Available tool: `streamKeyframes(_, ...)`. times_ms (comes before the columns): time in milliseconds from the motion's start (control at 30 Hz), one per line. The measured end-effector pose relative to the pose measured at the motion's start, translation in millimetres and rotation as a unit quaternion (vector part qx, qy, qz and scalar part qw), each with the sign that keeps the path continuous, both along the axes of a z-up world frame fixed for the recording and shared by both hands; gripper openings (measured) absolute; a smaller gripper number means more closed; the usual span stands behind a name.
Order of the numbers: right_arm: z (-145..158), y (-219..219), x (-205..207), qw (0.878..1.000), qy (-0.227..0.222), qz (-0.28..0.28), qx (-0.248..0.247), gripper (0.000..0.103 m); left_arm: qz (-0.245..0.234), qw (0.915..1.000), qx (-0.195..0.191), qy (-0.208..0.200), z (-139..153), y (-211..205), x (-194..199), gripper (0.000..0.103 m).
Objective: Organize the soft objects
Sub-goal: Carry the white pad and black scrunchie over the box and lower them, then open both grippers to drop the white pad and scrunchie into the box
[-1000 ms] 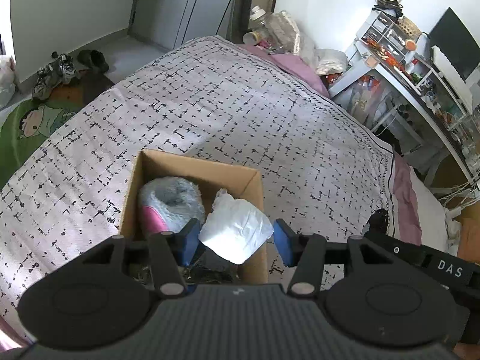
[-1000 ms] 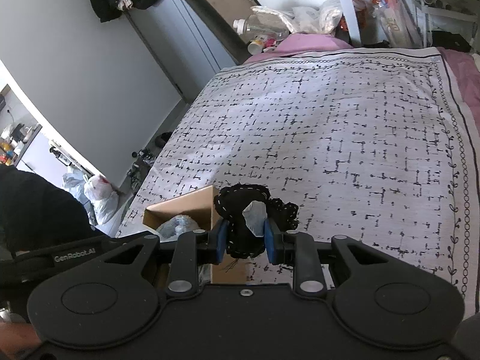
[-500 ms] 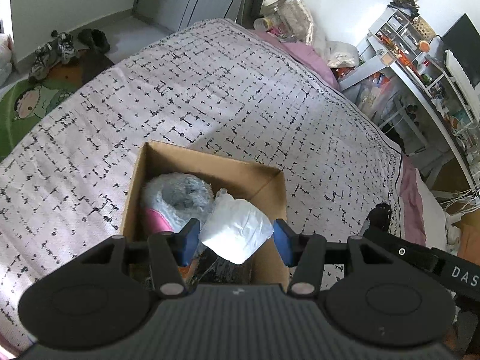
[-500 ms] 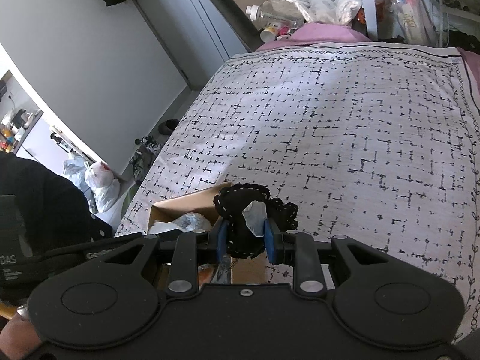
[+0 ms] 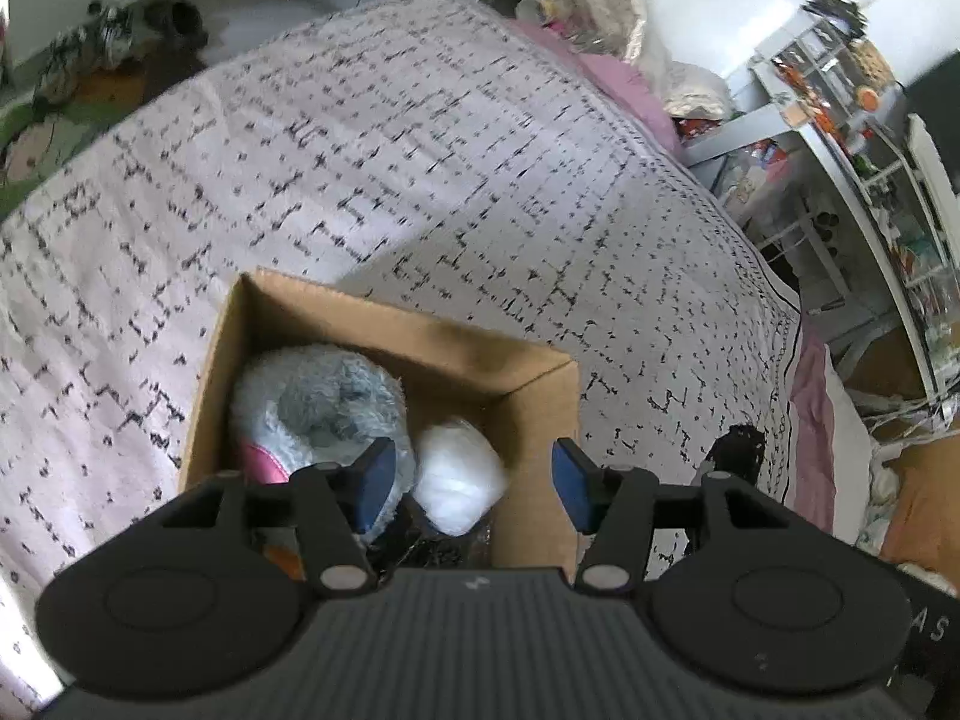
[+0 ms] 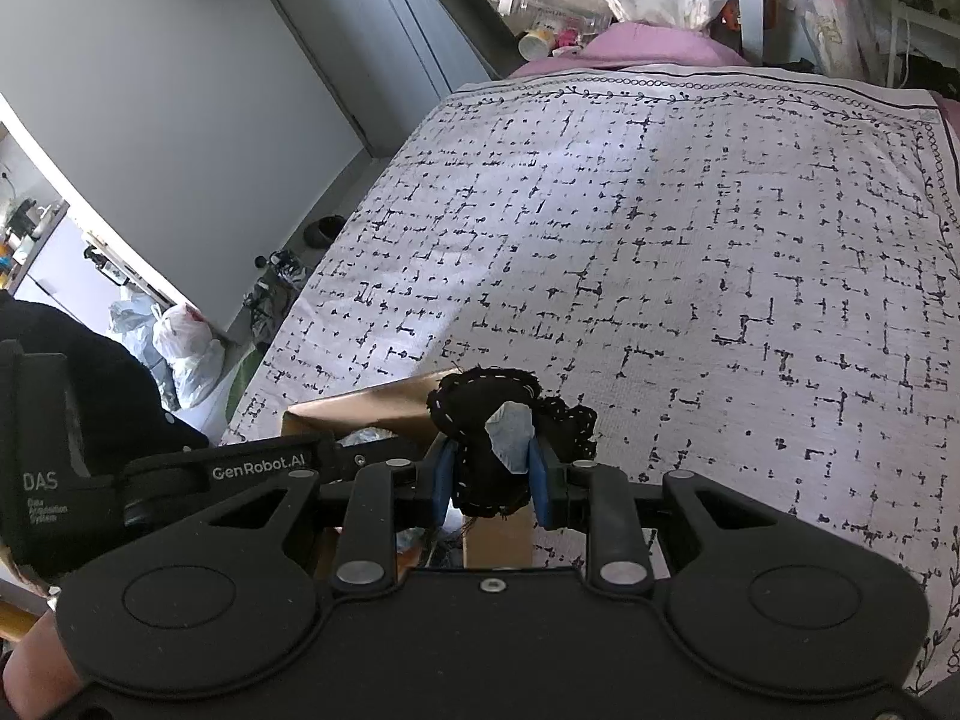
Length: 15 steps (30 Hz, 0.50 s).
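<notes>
Left hand-held gripper (image 5: 471, 483) released above brown cardboard box (image 5: 420, 336); crumpled white soft bundle (image 5: 459, 483) lies inside, near its 9 o'clock finger. Right hand-held gripper (image 6: 489, 483) clamps black stitched fabric piece (image 6: 486, 426); box bottom hidden.

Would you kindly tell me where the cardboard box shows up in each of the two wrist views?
Left wrist: the cardboard box sits lower centre, open, just beyond the left tongs.
Right wrist: its rim peeks out lower left, behind the black fabric piece.
Shared landmark: the patterned bedspread.
</notes>
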State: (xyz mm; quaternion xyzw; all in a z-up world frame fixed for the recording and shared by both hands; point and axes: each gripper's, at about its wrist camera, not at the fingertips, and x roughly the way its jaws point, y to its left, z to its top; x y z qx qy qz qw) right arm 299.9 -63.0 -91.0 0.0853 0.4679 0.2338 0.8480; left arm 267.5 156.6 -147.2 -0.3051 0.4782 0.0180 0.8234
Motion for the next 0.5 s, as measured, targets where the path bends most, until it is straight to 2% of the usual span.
streamKeyframes(433,1,33,5,1.0,0.0,0.021,0.009,0.026,0.019,0.9998,0.01,0.001,5,32,-4,0.056)
streamKeyframes(500,1,37,5,1.0,0.004,0.025,0.016,0.031,0.023,0.9997,0.01,0.001,7,37,-7,0.056)
